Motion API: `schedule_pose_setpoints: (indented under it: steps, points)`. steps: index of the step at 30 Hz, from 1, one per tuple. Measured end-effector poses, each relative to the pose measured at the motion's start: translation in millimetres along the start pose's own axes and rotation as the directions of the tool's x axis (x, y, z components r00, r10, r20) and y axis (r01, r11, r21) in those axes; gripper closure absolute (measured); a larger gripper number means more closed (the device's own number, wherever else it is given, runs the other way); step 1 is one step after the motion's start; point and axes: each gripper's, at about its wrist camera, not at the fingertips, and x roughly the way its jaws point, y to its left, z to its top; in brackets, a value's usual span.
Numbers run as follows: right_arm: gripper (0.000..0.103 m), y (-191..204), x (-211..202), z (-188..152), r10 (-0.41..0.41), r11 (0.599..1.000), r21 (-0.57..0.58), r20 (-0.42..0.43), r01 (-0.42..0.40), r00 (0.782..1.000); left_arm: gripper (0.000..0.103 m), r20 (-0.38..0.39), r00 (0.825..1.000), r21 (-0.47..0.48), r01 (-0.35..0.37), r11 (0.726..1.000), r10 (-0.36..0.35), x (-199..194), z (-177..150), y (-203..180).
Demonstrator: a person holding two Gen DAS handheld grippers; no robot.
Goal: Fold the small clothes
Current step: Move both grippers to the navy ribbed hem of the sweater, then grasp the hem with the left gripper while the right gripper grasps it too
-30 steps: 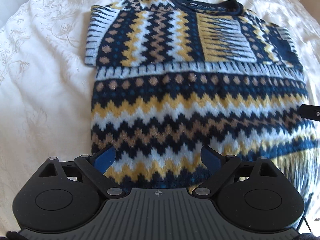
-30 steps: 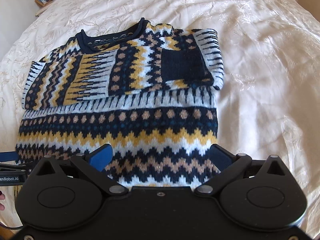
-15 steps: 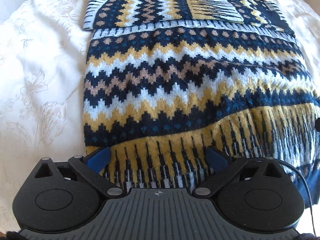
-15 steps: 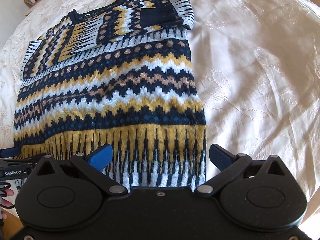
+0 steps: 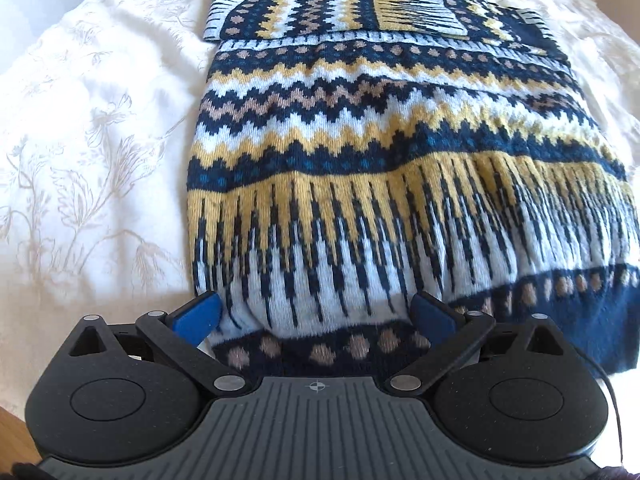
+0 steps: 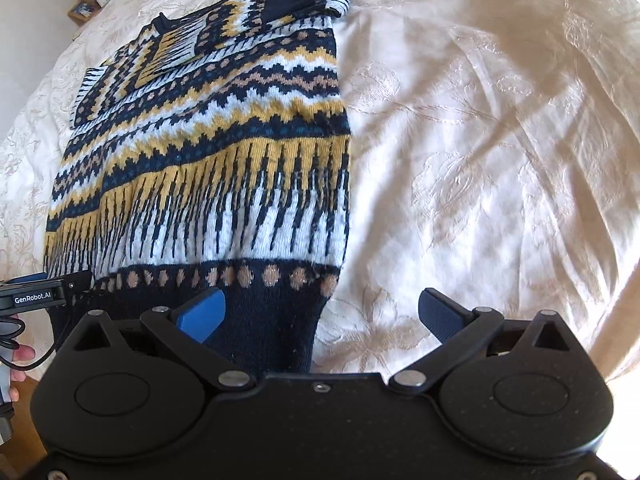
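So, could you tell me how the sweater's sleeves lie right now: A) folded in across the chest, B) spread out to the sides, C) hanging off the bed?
A: both sleeves are folded in across the chest of the sweater, on the bedspread.

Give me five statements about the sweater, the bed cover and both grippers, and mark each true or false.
1. The navy, yellow and white patterned knit sweater lies on a cream floral-embroidered bedspread. True.
2. Both sleeves are spread straight out to the sides. False: they are folded in across the chest.
3. The left gripper has its jaws open over the sweater's hem. True.
4. The right gripper is clamped shut on the collar. False: its jaws are open, at the hem's right corner; the collar is at the far end.
5. The sweater is plain red. False: it has zigzag and dot bands.
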Motion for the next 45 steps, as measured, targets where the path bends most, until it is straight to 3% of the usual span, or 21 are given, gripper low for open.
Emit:
schedule_pose_setpoints:
  steps: [7,11,14,17,23,24,27,30,32,36,41,43,45]
  points:
    - [0.001,-1,1,-17,0.082,0.997,0.009,0.008,-0.082,0.997,0.0,0.056,0.998,-0.041,0.012,0.999,-0.01,-27,-53,17]
    - [0.001,2,0,-22,0.115,0.993,0.0,0.032,-0.115,0.993,0.001,0.079,0.997,-0.004,-0.012,1.0,0.012,-35,-68,26]
    - [0.001,5,3,-23,0.134,0.991,-0.023,0.035,-0.133,0.99,0.001,0.095,0.995,-0.01,0.01,1.0,-0.009,-40,-81,34]
    - [0.001,9,9,-24,0.141,0.99,-0.032,0.022,-0.14,0.99,0.001,0.121,0.992,-0.035,0.025,0.999,-0.021,-43,-82,42]
    - [0.001,11,27,-23,0.148,0.989,0.002,-0.025,-0.148,0.989,0.002,0.064,0.996,-0.07,0.064,0.995,-0.06,-18,-55,36]
    - [0.001,11,29,-23,0.146,0.989,0.003,-0.031,-0.146,0.989,0.004,0.059,0.995,-0.07,0.081,0.994,-0.077,-15,-53,35]
    - [0.0,12,34,-22,0.142,0.99,0.01,-0.038,-0.142,0.989,0.022,0.016,0.991,-0.061,0.133,0.989,-0.133,-7,-49,29]
    - [0.0,10,37,-21,0.157,0.987,0.027,-0.039,-0.156,0.987,0.022,-0.039,0.987,-0.07,0.151,0.986,-0.154,2,-49,21]
    - [0.0,8,40,-20,0.163,0.986,0.047,-0.047,-0.161,0.985,0.023,-0.039,0.99,-0.07,0.13,0.989,-0.133,3,-49,16]
    - [0.0,3,40,-19,0.18,0.981,0.08,-0.044,-0.176,0.983,0.024,-0.042,0.986,-0.078,0.156,0.985,-0.159,3,-49,17]
    - [0.0,1,39,-18,0.192,0.978,0.093,-0.063,-0.186,0.979,0.046,-0.045,0.978,-0.108,0.196,0.975,-0.202,-2,-48,26]
    - [0.007,2,36,-17,0.164,0.983,0.095,-0.067,-0.157,0.984,0.064,-0.039,0.971,-0.142,0.227,0.964,-0.235,-4,-50,30]
    - [0.028,2,35,-17,0.154,0.985,0.088,-0.068,-0.148,0.986,0.078,-0.04,0.967,-0.189,0.241,0.952,-0.253,-5,-50,32]
